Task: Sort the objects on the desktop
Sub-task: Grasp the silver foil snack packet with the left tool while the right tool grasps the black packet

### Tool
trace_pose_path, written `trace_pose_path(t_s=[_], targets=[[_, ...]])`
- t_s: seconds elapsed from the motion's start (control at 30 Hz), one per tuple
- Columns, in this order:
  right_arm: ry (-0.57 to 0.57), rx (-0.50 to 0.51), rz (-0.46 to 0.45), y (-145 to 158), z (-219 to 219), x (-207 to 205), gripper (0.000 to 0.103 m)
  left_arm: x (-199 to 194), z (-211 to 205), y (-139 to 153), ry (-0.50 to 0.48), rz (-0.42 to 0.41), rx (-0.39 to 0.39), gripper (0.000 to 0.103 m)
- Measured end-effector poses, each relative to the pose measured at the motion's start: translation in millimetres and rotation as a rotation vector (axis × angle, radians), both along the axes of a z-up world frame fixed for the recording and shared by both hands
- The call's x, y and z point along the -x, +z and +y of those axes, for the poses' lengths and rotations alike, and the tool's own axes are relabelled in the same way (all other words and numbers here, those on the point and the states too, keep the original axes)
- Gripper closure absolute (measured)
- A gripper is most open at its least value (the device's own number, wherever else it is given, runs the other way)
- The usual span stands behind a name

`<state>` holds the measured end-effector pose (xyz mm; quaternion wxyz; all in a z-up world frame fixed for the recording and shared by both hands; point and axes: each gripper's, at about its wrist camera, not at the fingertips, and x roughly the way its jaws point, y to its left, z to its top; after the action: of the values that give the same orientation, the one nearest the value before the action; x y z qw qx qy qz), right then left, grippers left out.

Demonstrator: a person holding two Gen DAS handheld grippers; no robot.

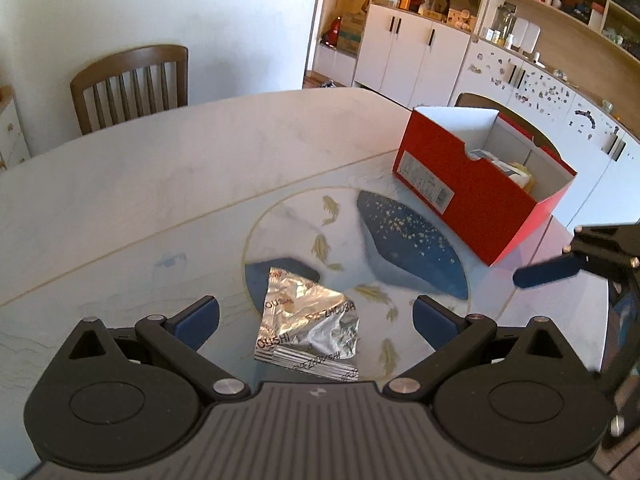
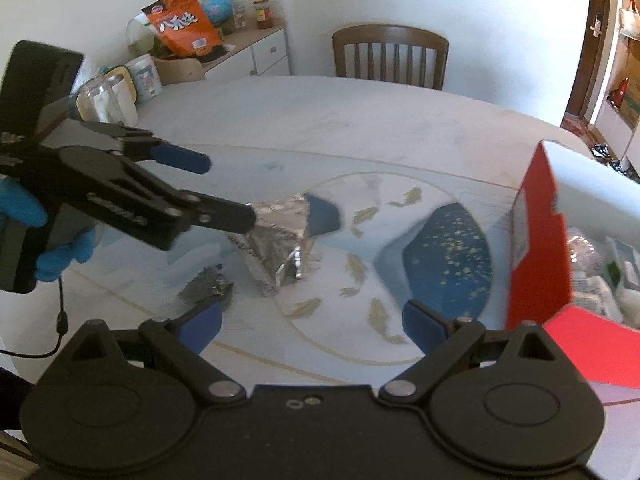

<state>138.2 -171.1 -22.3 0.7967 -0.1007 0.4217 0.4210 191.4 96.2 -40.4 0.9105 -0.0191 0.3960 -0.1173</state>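
Wrapper [image 1: 308,330] lettering: "OUSHI", partly legible.

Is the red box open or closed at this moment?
Open. The red box has no lid on top, and its white interior with several items inside shows in both wrist views.

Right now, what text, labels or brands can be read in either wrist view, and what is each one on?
"OUSHI": silver foil wrapper, on the table between the left gripper fingers; other prints on it are cut off by creases.
White label on the red box: too small to read.
Orange snack bag on the sideboard: large white characters, too blurred to read.
Jar label behind it: unreadable.
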Motion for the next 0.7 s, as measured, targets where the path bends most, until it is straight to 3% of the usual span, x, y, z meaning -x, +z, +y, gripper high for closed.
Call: trace_pose_path(t_s=[0.47,0.7], targets=[[-0.026,0.011,0.000,-24.5,53.0,35.3,0.007,-18.0,6.9,-33.8,-0.048,0.020,0.035,0.000],[-0.001,0.033,-0.005,-42.9,83.6,42.0,0.014,-28.6,12.0,-46.8,-0.059,0.025,0.073,0.000]])
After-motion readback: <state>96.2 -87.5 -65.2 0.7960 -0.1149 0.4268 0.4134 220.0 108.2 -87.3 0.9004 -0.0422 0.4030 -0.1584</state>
